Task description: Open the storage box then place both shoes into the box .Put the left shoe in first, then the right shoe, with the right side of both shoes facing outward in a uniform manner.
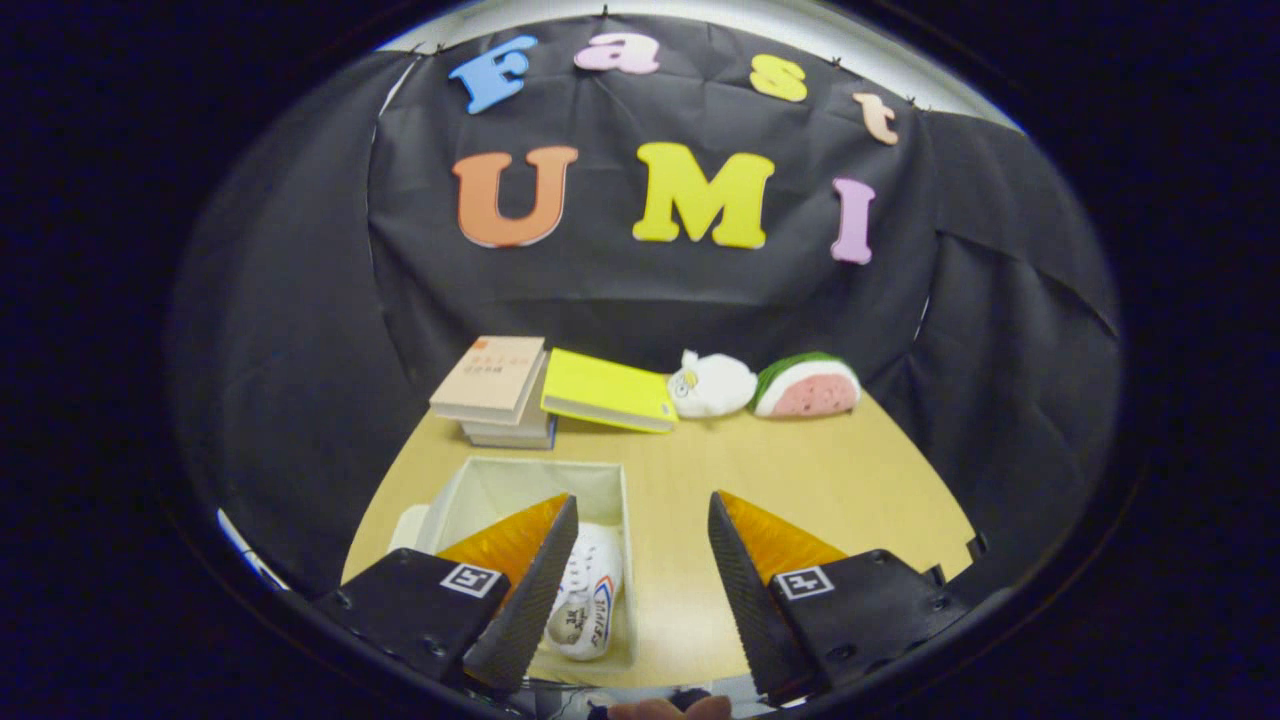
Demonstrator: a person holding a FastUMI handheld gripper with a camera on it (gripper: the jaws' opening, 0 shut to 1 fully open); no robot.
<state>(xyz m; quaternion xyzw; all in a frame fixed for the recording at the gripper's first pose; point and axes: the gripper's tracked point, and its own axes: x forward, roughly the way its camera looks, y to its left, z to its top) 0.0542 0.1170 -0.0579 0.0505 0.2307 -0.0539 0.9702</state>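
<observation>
Your gripper [640, 560] hangs spread wide and empty above the counter [800, 480]. Below its left finger sits the open storage box [520, 480], a white shoe [590, 595] lying inside. Beyond them rest stacked books [495, 385], a yellow book [608, 390], a white plush toy [712, 383] and a watermelon plush [808, 385].

There's the hand-held gripper [642, 570], two wedge-shaped fingers [740, 590] with ridged, sawtooth inner faces, spread wide with nothing between them. Each sits on a blocky housing bearing a small square black-and-white marker [805, 582], with screws dotted along the housing edges.
</observation>
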